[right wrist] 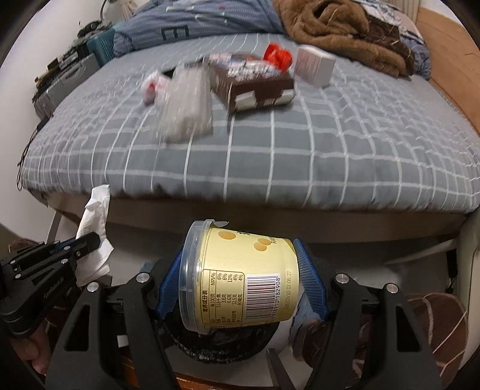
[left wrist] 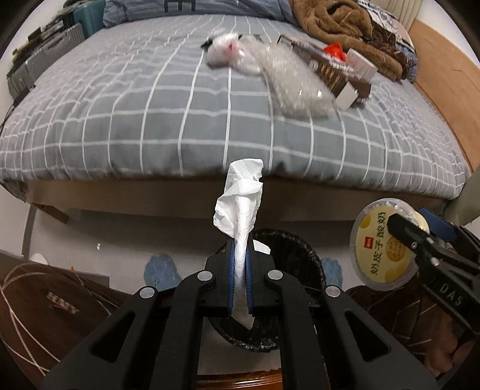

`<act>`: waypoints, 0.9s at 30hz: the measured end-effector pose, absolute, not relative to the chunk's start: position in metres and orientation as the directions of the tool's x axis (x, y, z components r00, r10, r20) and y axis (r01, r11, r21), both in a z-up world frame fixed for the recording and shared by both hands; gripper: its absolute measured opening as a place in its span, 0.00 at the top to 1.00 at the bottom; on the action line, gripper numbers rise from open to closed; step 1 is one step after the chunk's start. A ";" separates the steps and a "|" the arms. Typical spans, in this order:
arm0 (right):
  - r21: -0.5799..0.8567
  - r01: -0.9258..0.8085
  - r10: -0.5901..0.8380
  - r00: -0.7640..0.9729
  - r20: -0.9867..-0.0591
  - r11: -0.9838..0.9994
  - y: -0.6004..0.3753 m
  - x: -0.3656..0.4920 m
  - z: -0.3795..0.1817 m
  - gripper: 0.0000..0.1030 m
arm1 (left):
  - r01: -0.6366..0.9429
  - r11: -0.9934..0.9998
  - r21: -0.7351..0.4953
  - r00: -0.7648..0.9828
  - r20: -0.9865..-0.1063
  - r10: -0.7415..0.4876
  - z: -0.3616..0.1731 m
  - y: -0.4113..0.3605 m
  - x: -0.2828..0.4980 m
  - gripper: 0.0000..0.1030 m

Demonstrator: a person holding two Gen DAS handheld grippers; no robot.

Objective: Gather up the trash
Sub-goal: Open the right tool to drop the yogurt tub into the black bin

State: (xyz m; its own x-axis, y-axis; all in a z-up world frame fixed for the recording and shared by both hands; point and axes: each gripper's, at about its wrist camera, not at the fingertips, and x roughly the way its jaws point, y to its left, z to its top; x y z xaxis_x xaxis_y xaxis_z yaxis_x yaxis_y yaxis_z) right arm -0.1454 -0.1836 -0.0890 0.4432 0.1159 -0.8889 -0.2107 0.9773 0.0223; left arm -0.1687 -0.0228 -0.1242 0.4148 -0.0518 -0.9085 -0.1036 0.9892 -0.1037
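Observation:
My left gripper [left wrist: 240, 255] is shut on a white tissue [left wrist: 241, 195] that sticks up from the jaws, above a black-lined trash bin [left wrist: 297, 255] on the floor. My right gripper [right wrist: 240, 276] is shut on a pale yellow yogurt cup [right wrist: 240, 276] lying sideways in the jaws, also over the bin [right wrist: 228, 348]. The cup also shows in the left wrist view [left wrist: 381, 246], and the tissue in the right wrist view [right wrist: 94, 231]. On the bed lie a clear plastic bag [left wrist: 295, 84], a white wad [left wrist: 223, 51], a brown carton [right wrist: 252, 81] and a small white box [right wrist: 315, 64].
The bed [left wrist: 150, 120] with a grey checked cover fills the far view, its edge just beyond the bin. A brown blanket [left wrist: 339, 24] lies at the back right. Cases [left wrist: 45, 60] stand at the left. The person's slippered feet [left wrist: 160, 270] stand by the bin.

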 end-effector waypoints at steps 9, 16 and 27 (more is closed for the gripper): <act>0.031 -0.226 0.110 0.344 -0.933 0.974 -0.170 -0.152 -0.135 0.36 | -0.118 0.987 -0.107 0.346 -0.936 -0.060 -0.159 -0.017 -0.178 0.95; 0.037 -0.221 0.100 0.280 -0.955 0.974 -0.167 -0.150 -0.167 0.36 | -0.128 0.985 -0.114 0.302 -0.951 -0.071 -0.182 -0.013 -0.178 0.95; 0.051 -0.222 0.090 0.170 -0.981 0.974 -0.155 -0.140 -0.219 0.36 | -0.134 0.988 -0.072 0.214 -0.976 -0.042 -0.228 -0.010 -0.168 0.95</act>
State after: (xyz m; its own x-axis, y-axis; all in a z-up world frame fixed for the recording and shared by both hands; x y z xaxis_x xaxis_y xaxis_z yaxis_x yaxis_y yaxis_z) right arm -0.1398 -0.1550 -0.2185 0.1703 0.0902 -0.9813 -0.2223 0.9736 0.0509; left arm -0.1682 -0.0099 -0.2280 0.2141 -0.0424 -0.9759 -0.1336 0.9884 -0.0723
